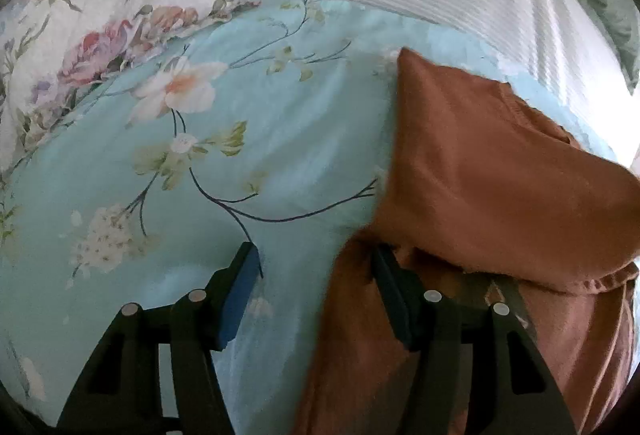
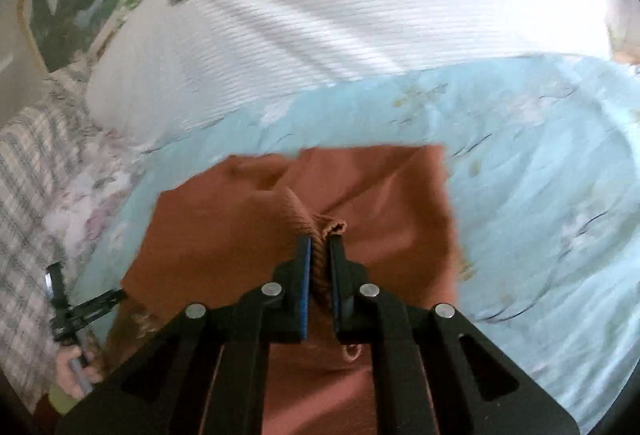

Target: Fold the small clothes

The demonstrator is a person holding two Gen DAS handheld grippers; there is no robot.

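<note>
Your right gripper (image 2: pixel 320 241) is clamped on a ribbed edge of the rust-orange garment (image 2: pixel 224 235), jaws nearly together with fabric bunched between them. Your left gripper (image 1: pixel 316 255) is spread wide, nothing pinched; its right finger (image 1: pixel 390 287) touches the garment's edge. Garment lies partly folded on the light-blue floral sheet (image 1: pixel 280 139), white ribbed blanket (image 2: pixel 320 27) beyond.

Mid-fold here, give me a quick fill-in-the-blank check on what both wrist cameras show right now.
1. The right gripper is shut on the ribbed edge of the ____ garment.
2. The left gripper is ____, and one of its fingers sits against the garment's edge.
3. The garment lies on a light ____ floral bedsheet.

Missing words: rust-orange; open; blue
</note>
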